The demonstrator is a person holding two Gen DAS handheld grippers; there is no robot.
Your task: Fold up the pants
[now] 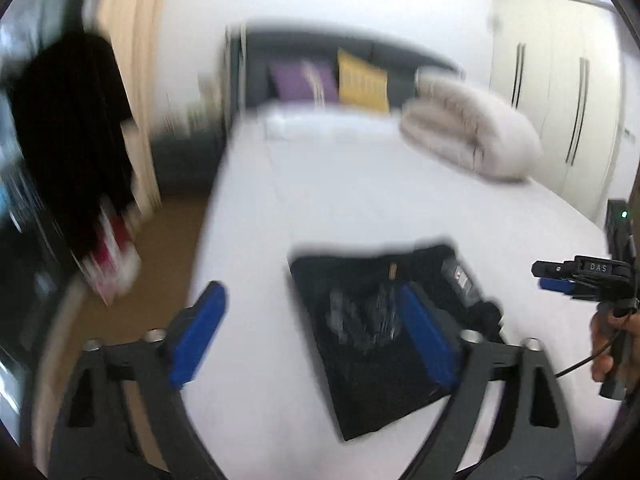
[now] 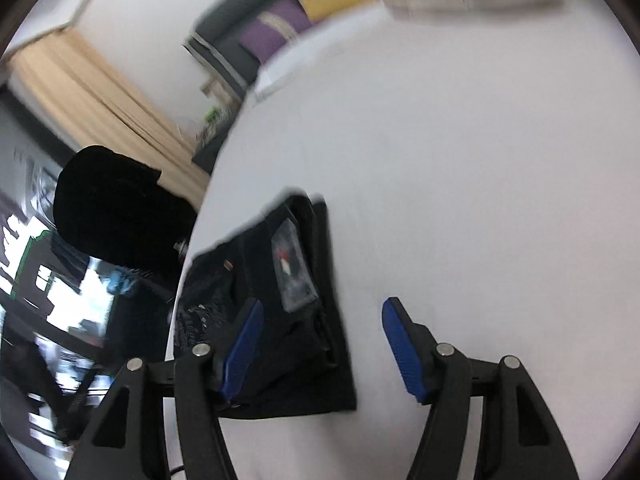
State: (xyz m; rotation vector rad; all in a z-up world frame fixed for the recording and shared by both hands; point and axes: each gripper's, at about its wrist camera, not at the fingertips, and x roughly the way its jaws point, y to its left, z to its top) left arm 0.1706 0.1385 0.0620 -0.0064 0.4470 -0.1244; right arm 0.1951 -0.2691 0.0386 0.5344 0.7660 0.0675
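Observation:
Black pants (image 1: 372, 332) lie folded into a compact rectangle on the white bed (image 1: 340, 200), with a label showing near the waistband. My left gripper (image 1: 312, 320) is open and empty above the pants' left edge. My right gripper (image 2: 320, 328) is open and empty just above the pants (image 2: 280, 300), near their right edge. The right gripper also shows in the left wrist view (image 1: 560, 276) at the far right, held by a hand. Both views are motion-blurred.
A rolled beige duvet (image 1: 472, 132) lies at the far right of the bed. Purple (image 1: 300, 80) and yellow (image 1: 362, 80) cushions lean on the dark headboard. A black garment (image 1: 68, 140) hangs at left beside a beige curtain. White wardrobes (image 1: 560, 92) stand at right.

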